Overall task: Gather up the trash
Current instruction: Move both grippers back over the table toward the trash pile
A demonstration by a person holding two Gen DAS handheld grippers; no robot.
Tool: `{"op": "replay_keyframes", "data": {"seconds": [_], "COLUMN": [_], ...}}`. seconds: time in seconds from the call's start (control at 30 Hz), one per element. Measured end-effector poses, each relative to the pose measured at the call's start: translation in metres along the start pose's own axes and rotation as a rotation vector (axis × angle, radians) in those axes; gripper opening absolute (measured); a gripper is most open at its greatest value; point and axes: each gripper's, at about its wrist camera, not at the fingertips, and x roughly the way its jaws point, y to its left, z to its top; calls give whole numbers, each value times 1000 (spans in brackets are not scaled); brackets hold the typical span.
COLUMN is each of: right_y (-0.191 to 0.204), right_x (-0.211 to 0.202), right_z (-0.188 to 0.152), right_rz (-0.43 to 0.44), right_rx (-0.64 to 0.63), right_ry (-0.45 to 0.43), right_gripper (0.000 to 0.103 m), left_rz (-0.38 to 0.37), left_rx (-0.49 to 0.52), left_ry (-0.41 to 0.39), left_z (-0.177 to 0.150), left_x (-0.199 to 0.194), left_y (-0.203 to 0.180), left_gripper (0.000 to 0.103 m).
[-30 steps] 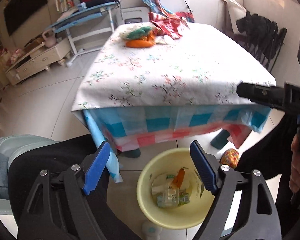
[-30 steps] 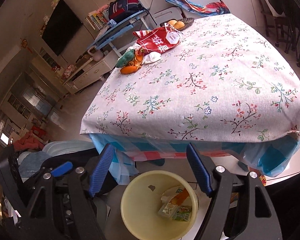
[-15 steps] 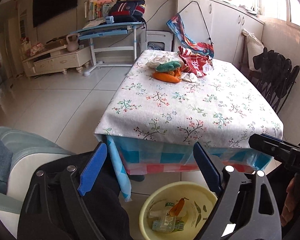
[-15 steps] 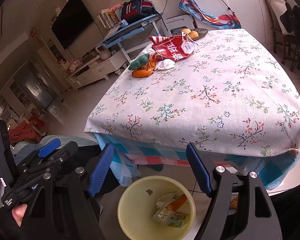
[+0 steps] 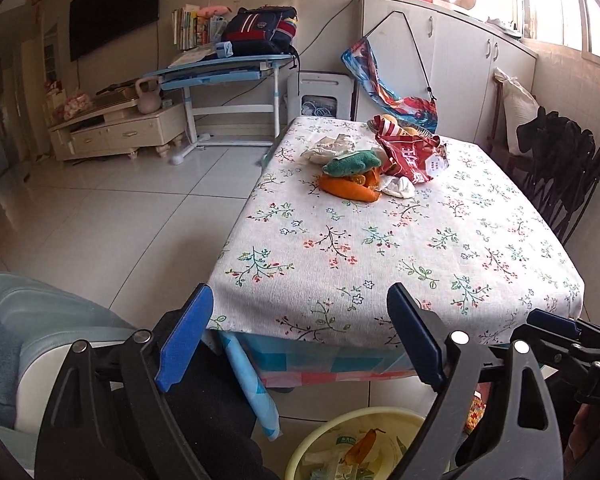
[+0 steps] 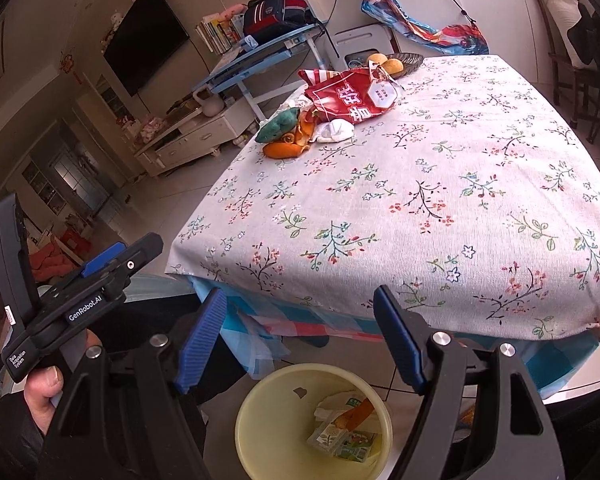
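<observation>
Both grippers, left gripper (image 5: 300, 340) and right gripper (image 6: 298, 336), spread wide, holding nothing, poised over your yellow bin (image 6: 260, 408) on the near floor; remaining trash pile (image 5: 364, 168) sits far across the table (image 5: 380, 264), so you must reach

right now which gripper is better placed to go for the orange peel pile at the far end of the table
Left, marginally. The orange peel pile lies toward the table's left edge, the left gripper's side. Both it and the right gripper are open, empty, short of the floral-clothed table.

Sunlit tiled room: floral-clothed table (image 5: 400, 240), blue desk (image 5: 224, 70), wall television (image 5: 114, 8)
</observation>
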Motion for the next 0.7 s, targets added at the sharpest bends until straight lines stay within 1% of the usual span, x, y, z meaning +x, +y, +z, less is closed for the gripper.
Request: {"op": "replay_keyframes", "data": {"seconds": [0.37, 0.7], "right_y": [-5, -12], "right_x": [16, 34], "right_z": [32, 61], "right_rz": [-5, -40], "right_rx": [-13, -50], "right_ry": [-7, -2], "right_gripper": [73, 73], "left_rz": [-2, 1], "left_rx": [13, 36], "left_ry": [9, 9], "left_z": [9, 20], "left_x": [21, 37], "left_y": [-8, -17], "left_gripper": [85, 86]}}
